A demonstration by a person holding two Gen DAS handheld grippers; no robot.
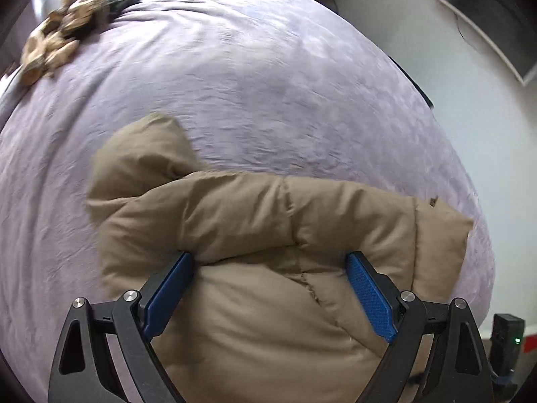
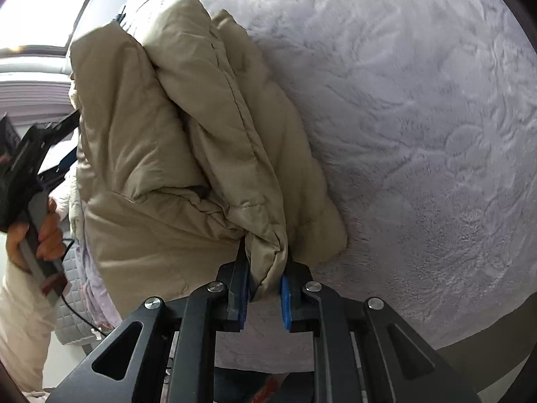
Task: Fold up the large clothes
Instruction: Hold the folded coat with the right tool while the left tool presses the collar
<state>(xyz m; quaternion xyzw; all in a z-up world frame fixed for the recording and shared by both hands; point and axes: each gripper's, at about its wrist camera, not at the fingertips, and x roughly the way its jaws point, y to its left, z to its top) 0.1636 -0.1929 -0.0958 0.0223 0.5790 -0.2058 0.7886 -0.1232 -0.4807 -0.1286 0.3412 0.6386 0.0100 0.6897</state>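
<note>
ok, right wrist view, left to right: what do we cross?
Person's hand holding the left gripper's handle → tan puffer jacket → right gripper pinching a bunched jacket edge → pale bedspread.

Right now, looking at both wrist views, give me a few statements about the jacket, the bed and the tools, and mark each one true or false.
1. The right tool is pinching a bunched fold of the tan puffer jacket. True.
2. The left tool is clamped shut on the jacket. False: its blue pads stand wide apart, with the jacket lying between and below them.
3. The jacket lies on a pale lilac bedspread. True.
4. The jacket is bright red. False: it is tan.
5. A brown patterned cloth sits at the bed's far corner. True.
</note>
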